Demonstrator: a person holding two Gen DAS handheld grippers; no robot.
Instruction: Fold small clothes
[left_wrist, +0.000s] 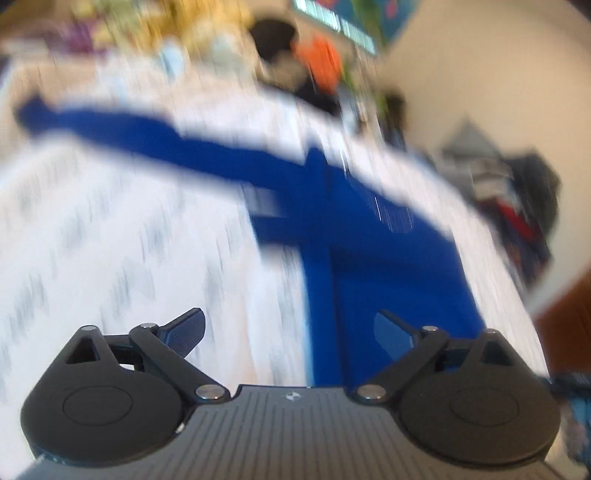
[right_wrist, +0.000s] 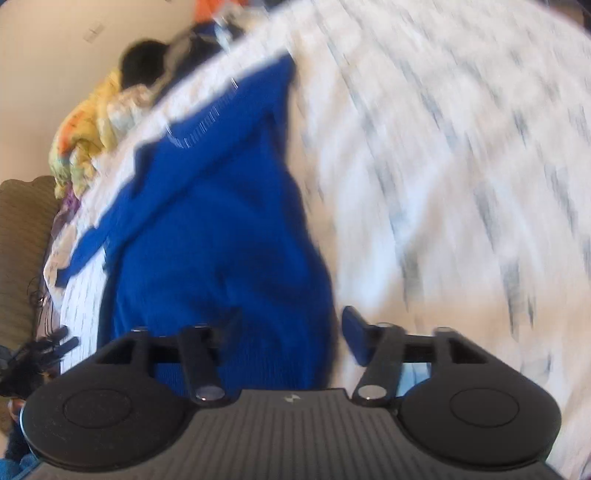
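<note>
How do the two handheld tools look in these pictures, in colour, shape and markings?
Both look alike. The left tool and the right tool each have a grey ribbed body with a small white logo, two round black discs at the sides, black link arms with silver rivets, and dark blue finger pads. No cables or sleeves are visible.
</note>
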